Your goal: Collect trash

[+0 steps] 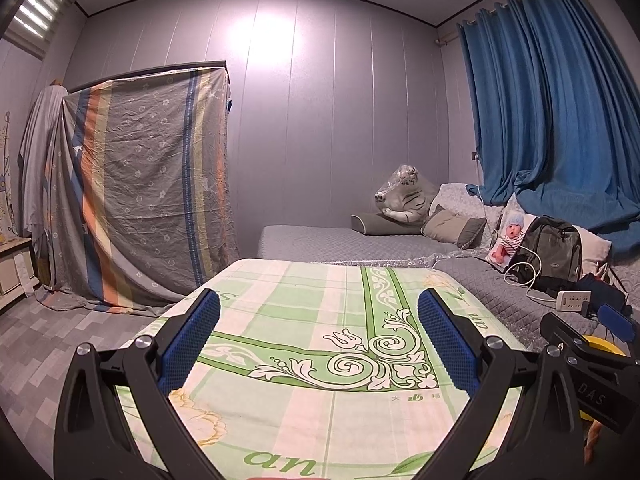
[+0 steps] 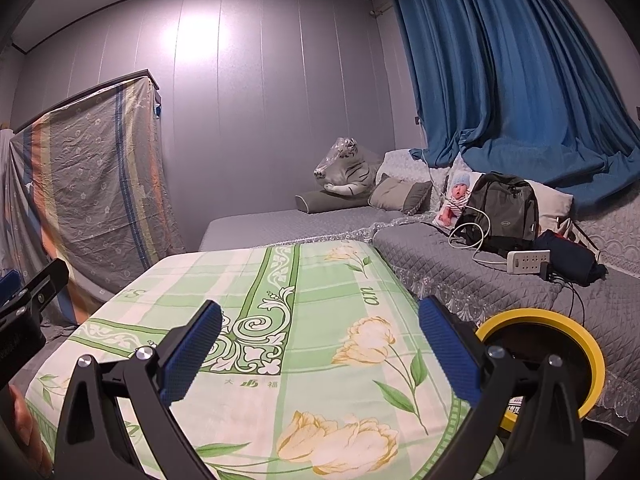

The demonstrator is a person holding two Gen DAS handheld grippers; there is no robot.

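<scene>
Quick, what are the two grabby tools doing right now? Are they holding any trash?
Left tool: open, holding nothing, above the green floral cloth-covered table.
Right tool: open, holding nothing, over the same table.

A home bedroom — grey quilted bed [image 1: 340,242], pillows [image 1: 454,226], plush tiger [image 1: 402,200], blue curtain [image 1: 552,100].

green floral-print cloth [image 1: 320,320] on table | grey quilted bed [image 2: 460,264] – dark green backpack [image 2: 504,212], white power strip [image 2: 528,262] | blue curtain [image 1: 552,100] – plush white tiger [image 1: 404,196]
</scene>
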